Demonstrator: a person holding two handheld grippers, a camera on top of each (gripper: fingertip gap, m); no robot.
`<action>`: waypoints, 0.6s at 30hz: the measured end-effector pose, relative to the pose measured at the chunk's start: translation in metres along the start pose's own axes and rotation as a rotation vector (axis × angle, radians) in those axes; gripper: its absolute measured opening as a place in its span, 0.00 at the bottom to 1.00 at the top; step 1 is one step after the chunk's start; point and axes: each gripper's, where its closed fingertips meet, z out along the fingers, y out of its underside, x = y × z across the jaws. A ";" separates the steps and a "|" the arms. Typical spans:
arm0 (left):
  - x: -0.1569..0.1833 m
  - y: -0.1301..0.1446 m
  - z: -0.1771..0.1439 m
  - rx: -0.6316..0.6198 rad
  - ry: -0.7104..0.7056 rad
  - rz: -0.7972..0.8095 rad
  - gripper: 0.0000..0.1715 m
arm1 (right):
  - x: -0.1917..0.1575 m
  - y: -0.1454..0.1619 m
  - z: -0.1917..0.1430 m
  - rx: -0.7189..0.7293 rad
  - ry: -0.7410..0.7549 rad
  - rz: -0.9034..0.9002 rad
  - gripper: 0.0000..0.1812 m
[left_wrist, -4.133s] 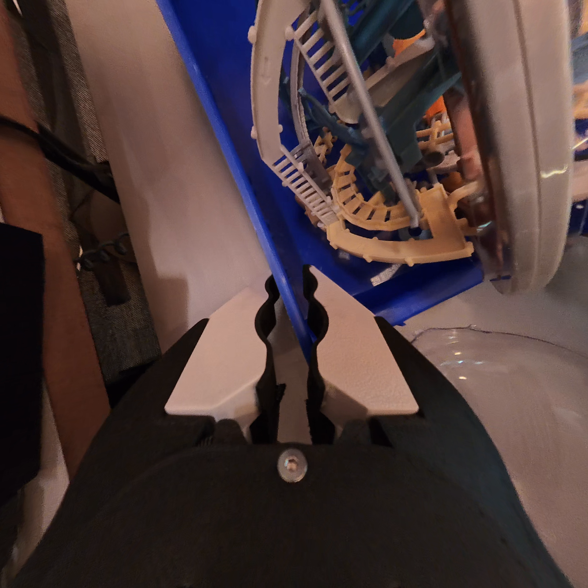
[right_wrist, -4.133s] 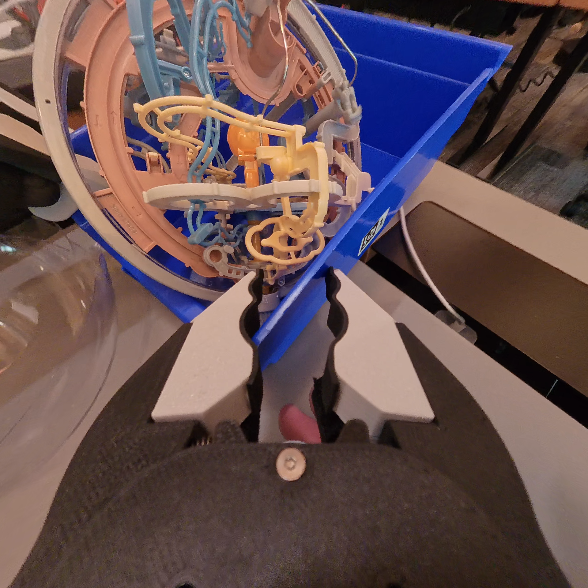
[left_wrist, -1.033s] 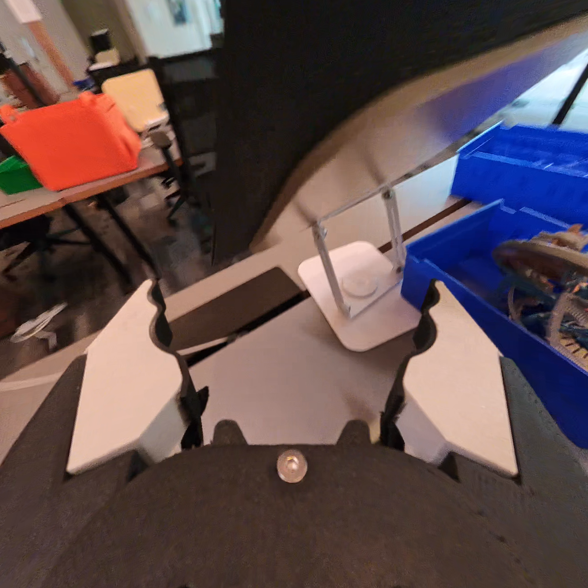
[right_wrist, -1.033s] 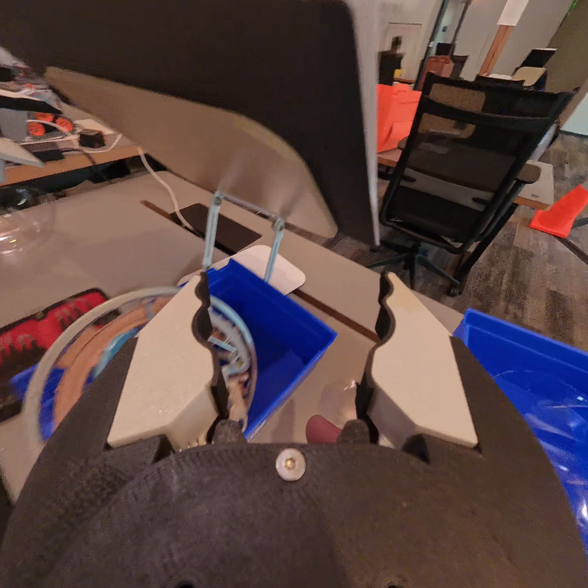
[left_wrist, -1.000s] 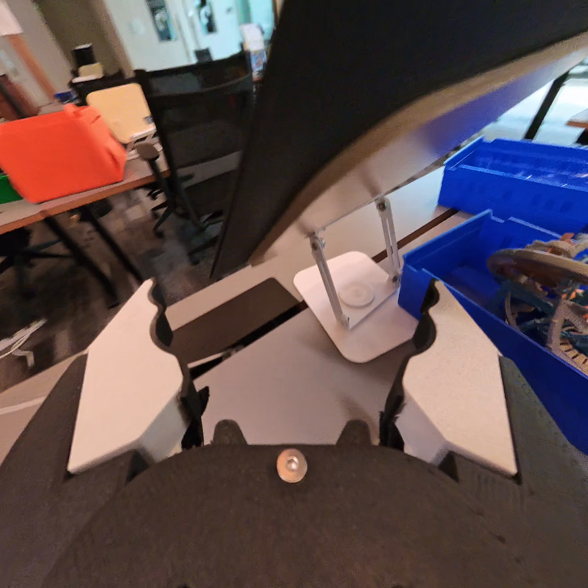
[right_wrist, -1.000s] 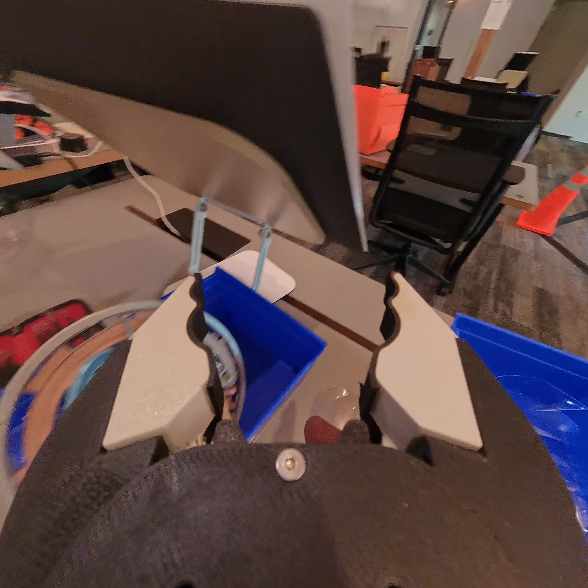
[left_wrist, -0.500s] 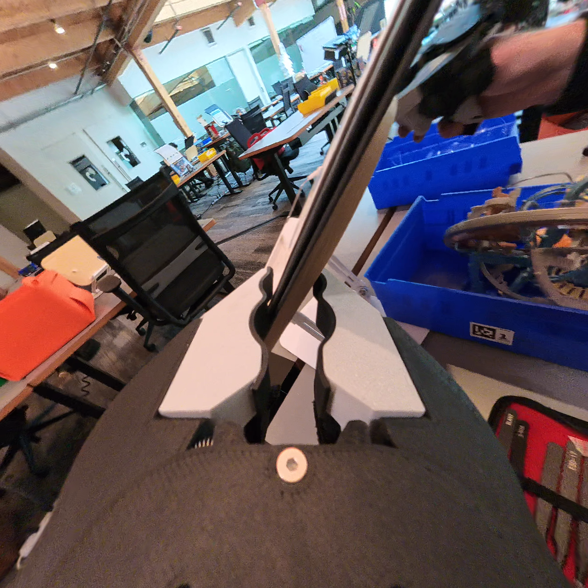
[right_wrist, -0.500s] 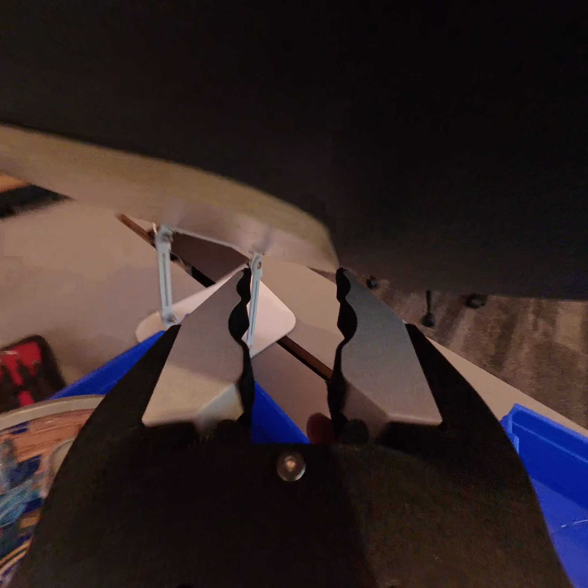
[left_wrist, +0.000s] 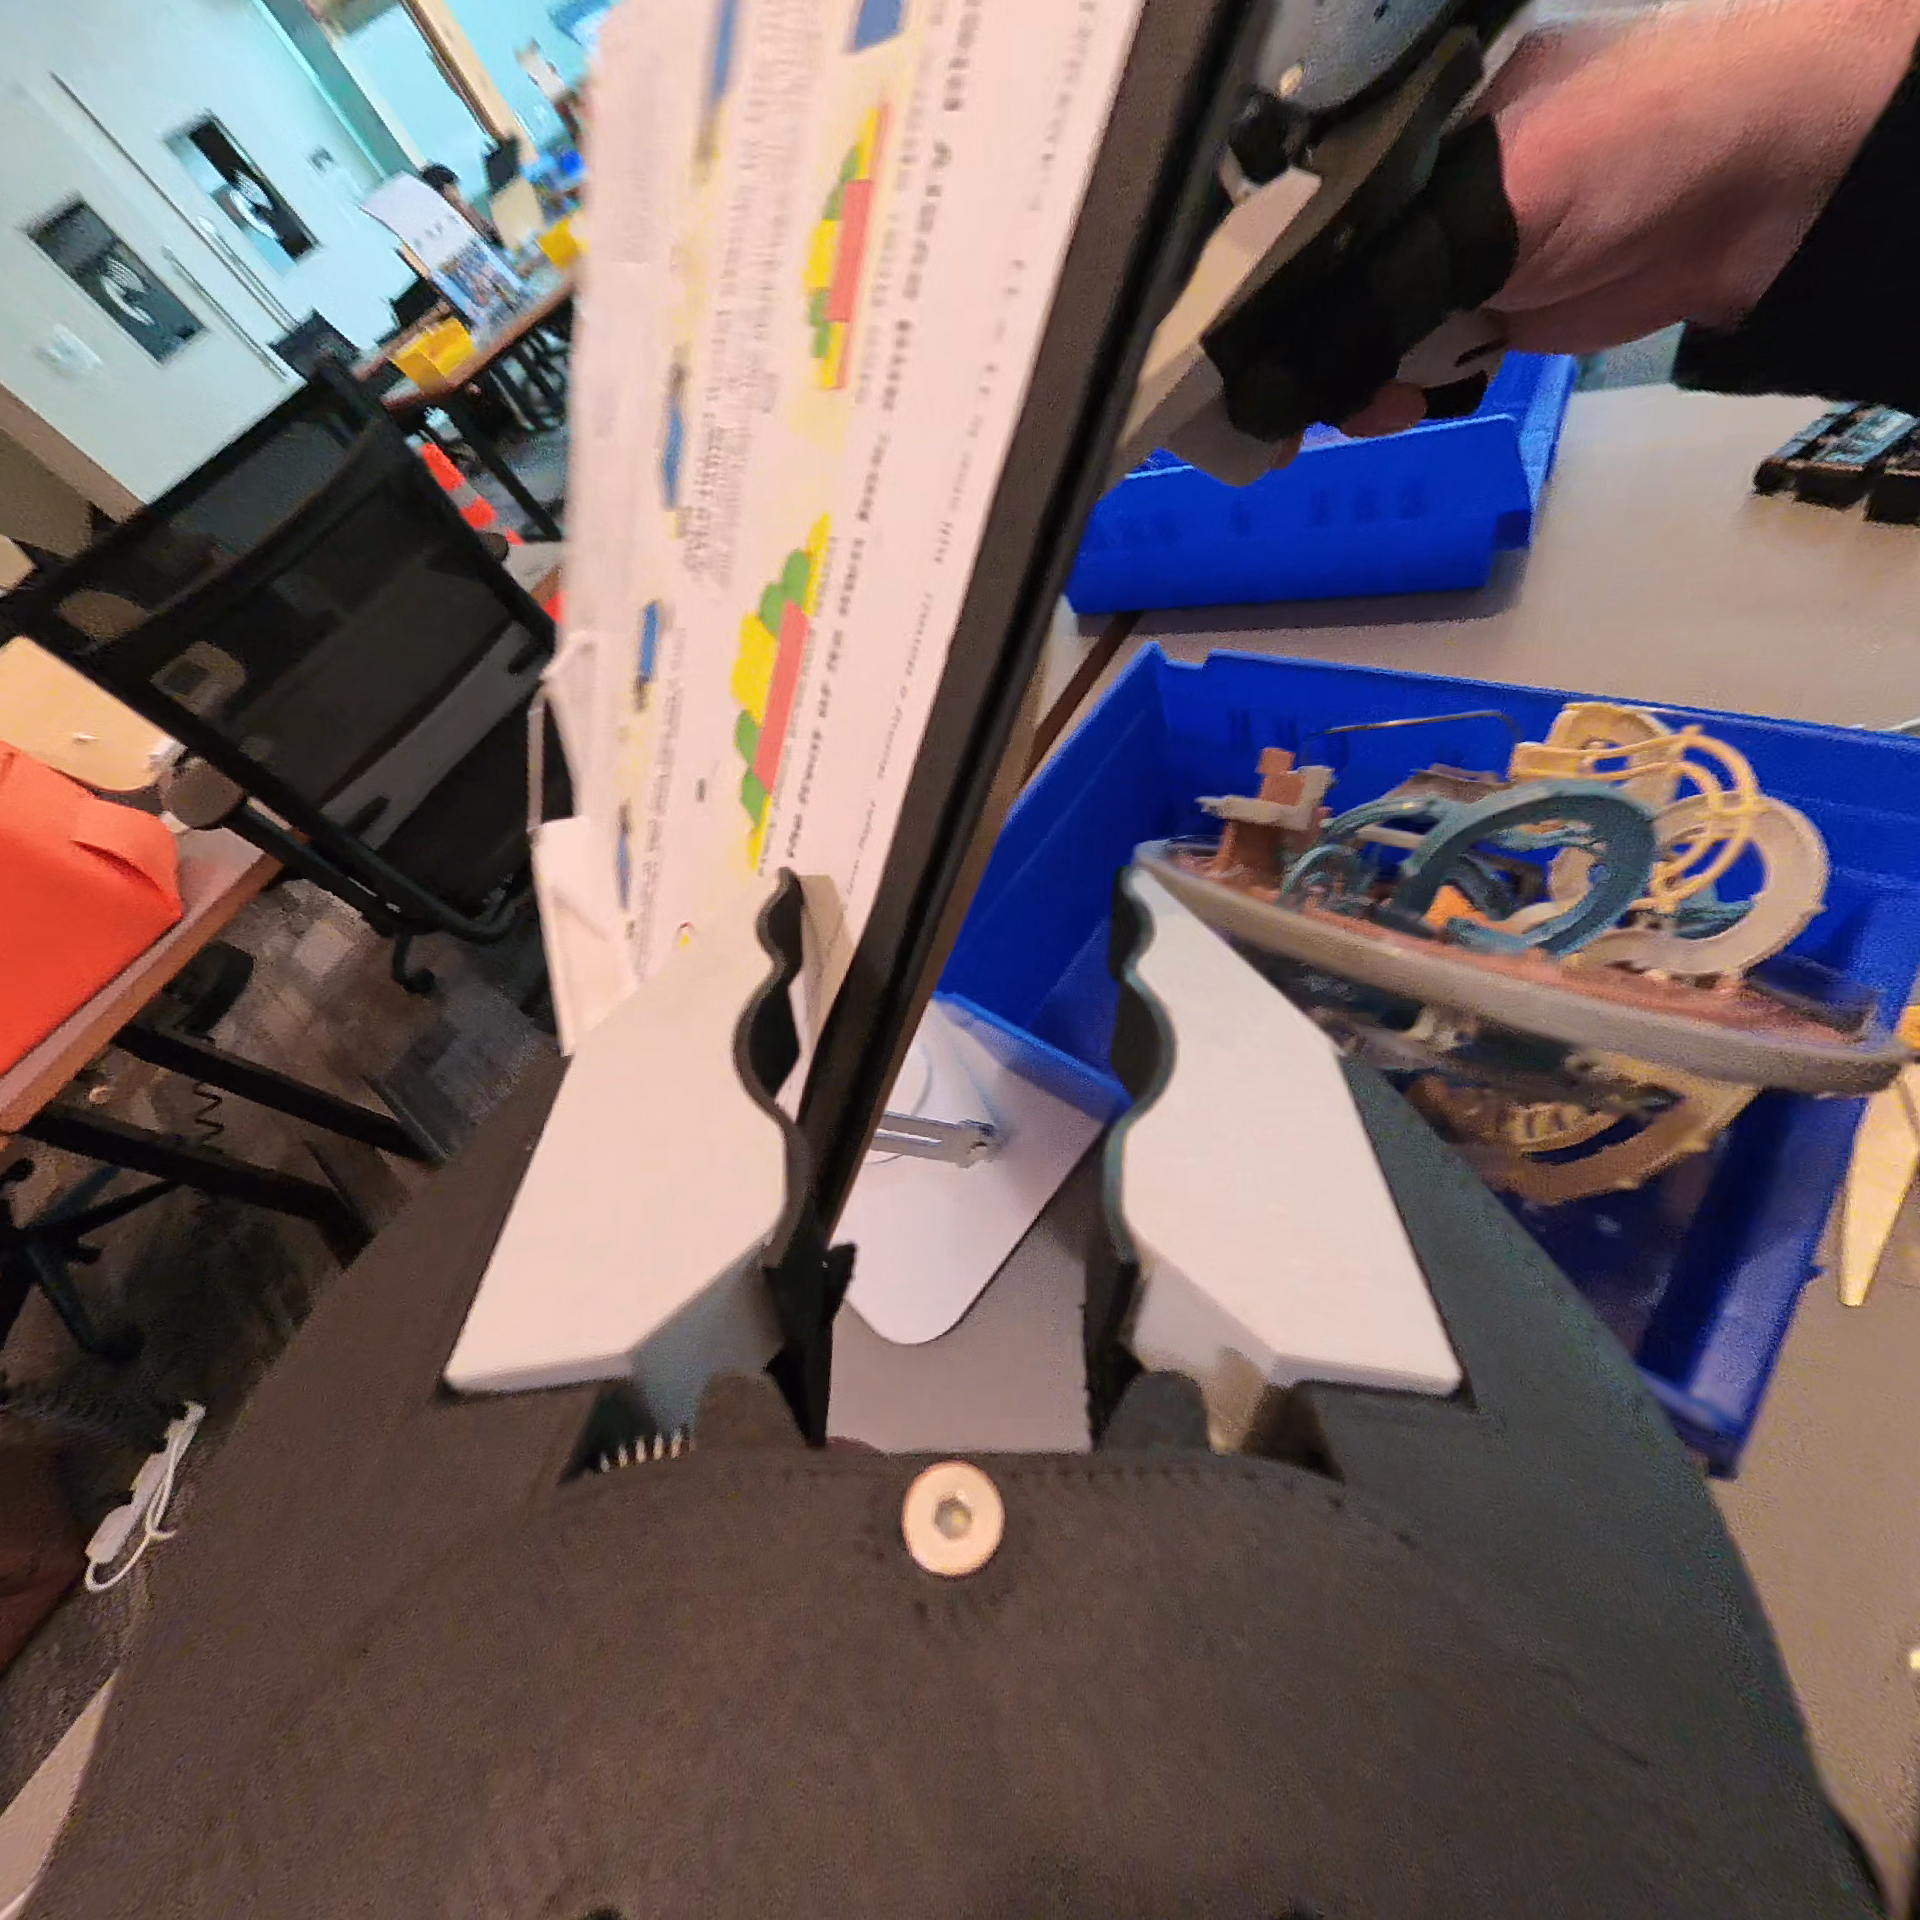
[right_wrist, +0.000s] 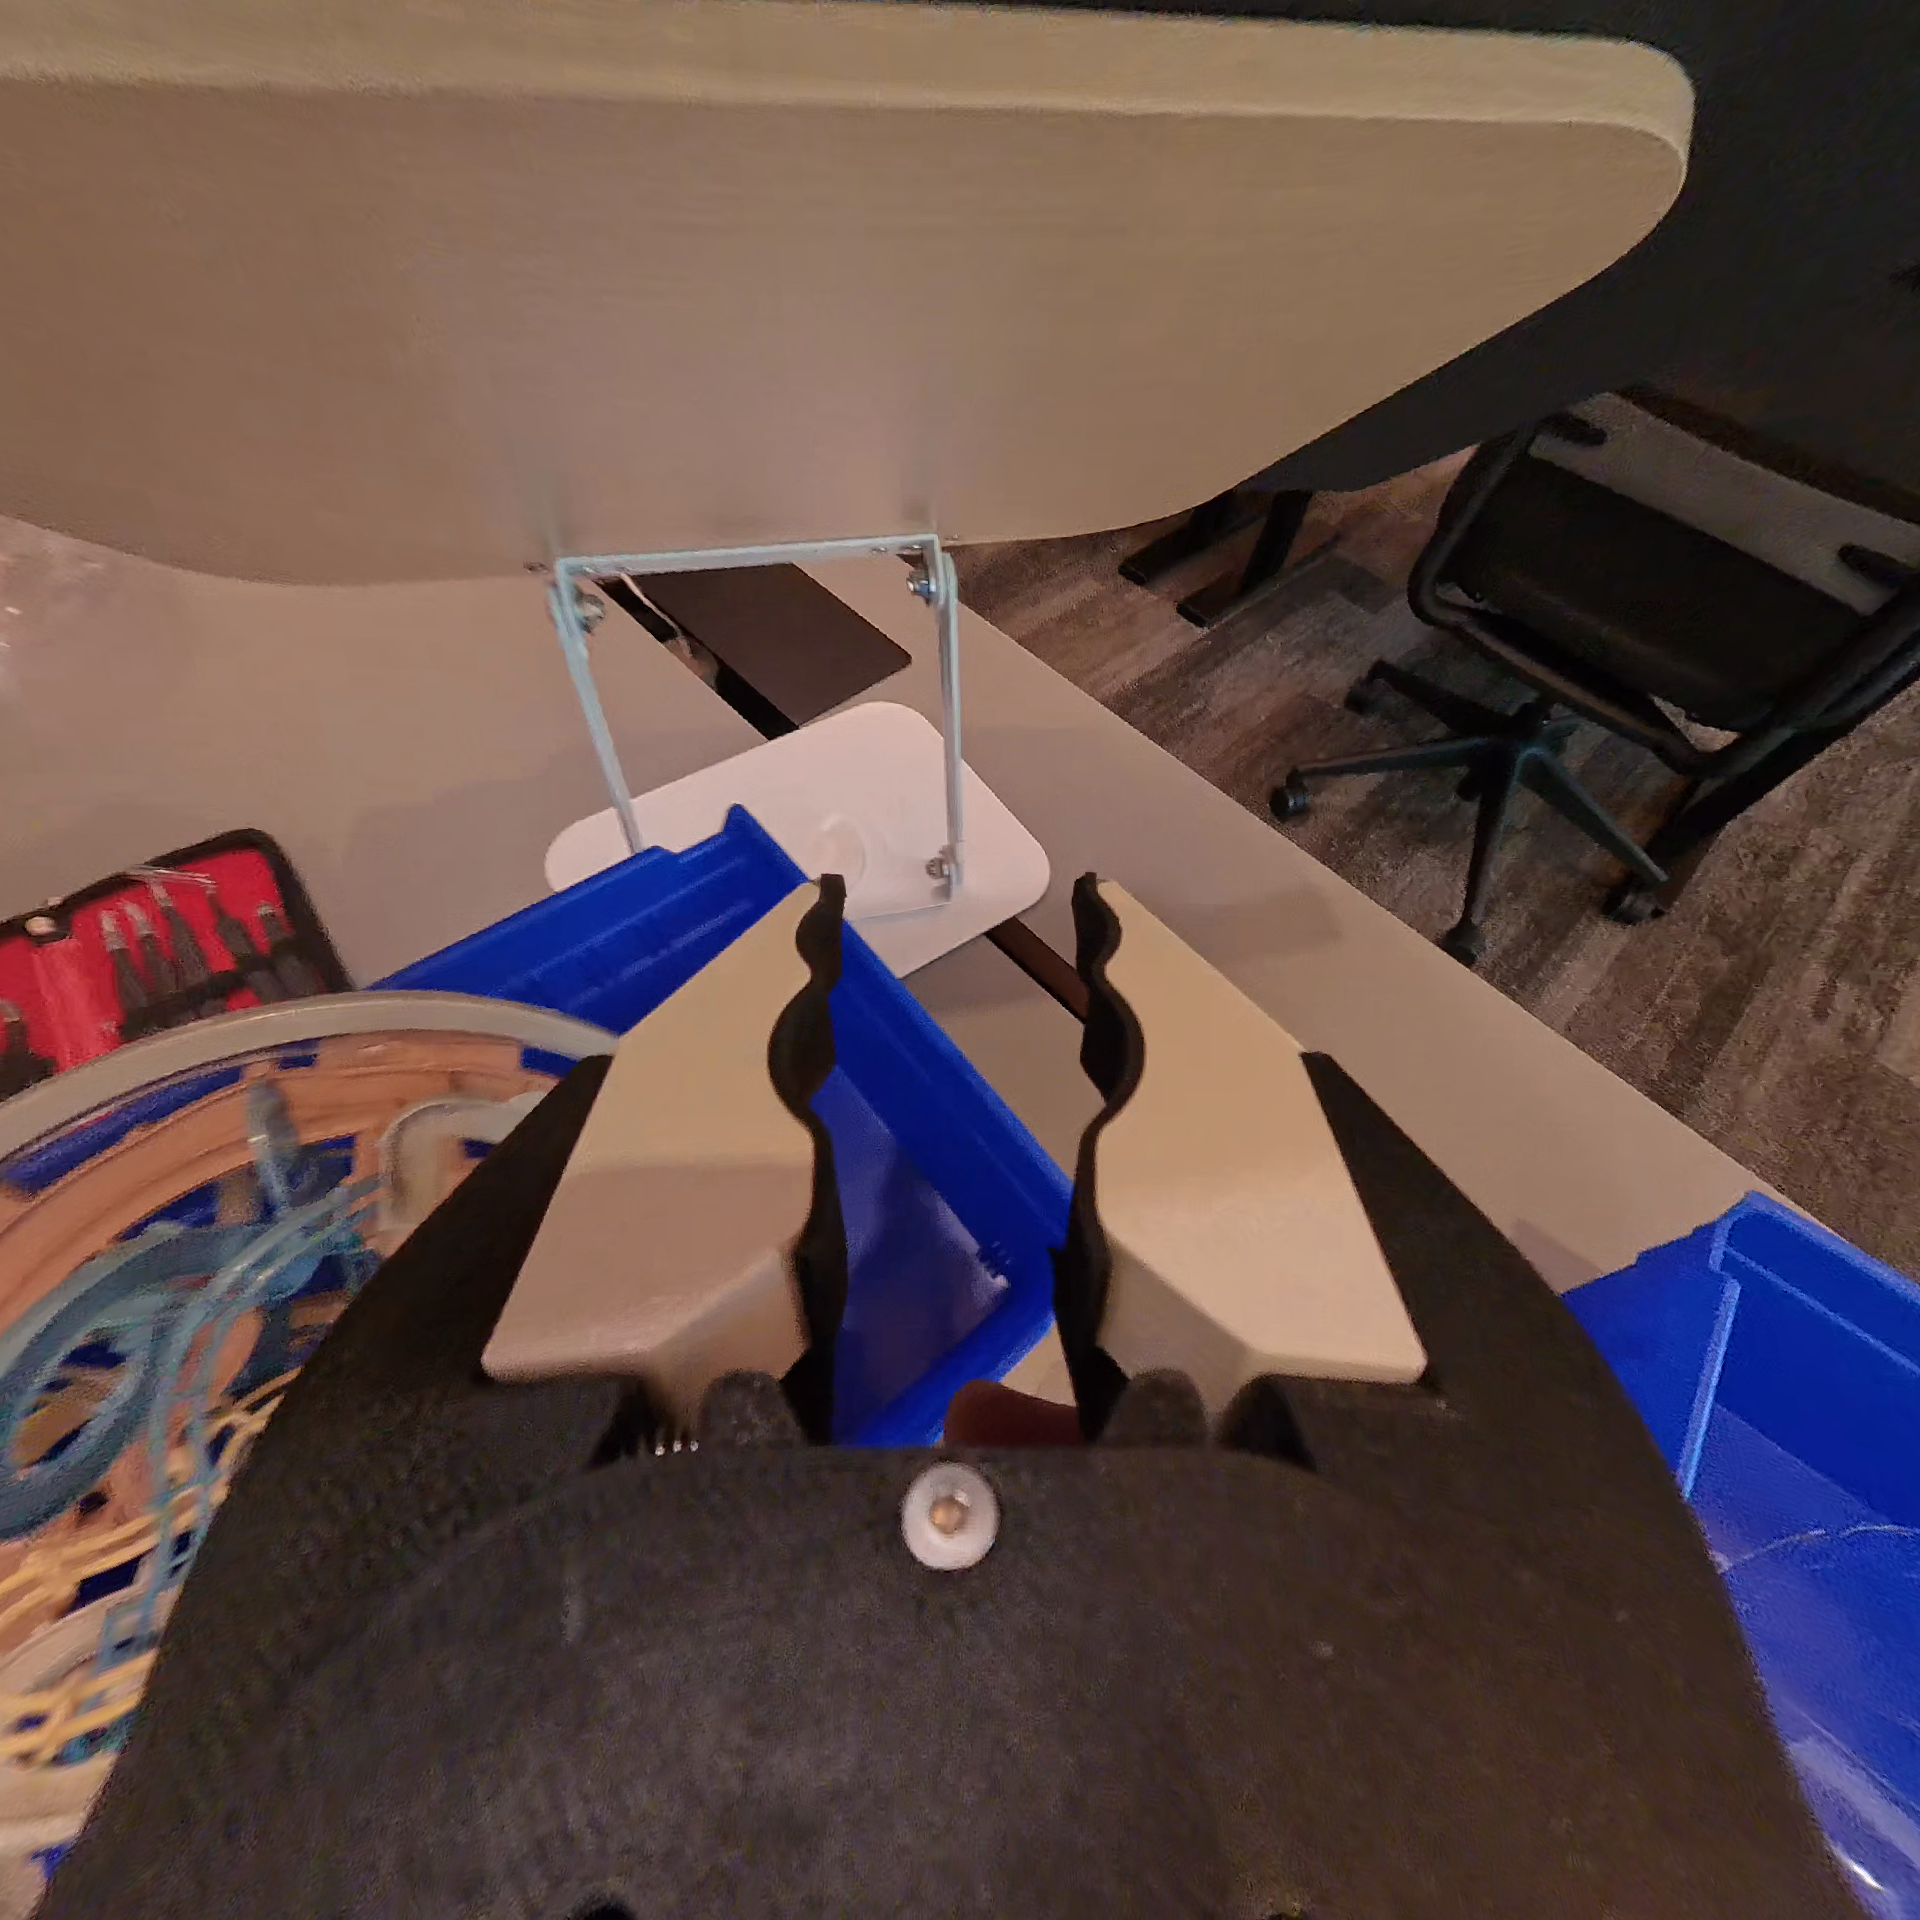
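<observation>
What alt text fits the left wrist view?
The left gripper stands open around the edge of a tilted monitor. Right of it, a blue bin holds a maze toy; a hand holds the right gripper behind the monitor.

Left wrist view looks edge-on along a black-framed tilted board (left_wrist: 997, 582), very close; right wrist view faces its pale back (right_wrist: 727, 312) from below — both share the blue plastic bin (left_wrist: 1049, 935)
</observation>
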 end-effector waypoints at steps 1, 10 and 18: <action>0.009 -0.005 0.006 -0.015 0.012 -0.004 0.37 | -0.004 -0.002 -0.007 0.016 -0.009 0.006 0.23; 0.056 -0.069 0.076 0.037 0.217 -0.353 0.50 | -0.007 0.007 -0.065 0.074 0.018 0.028 0.22; 0.049 -0.095 0.120 0.143 0.308 -0.508 0.48 | 0.007 0.046 -0.092 0.027 0.049 0.105 0.26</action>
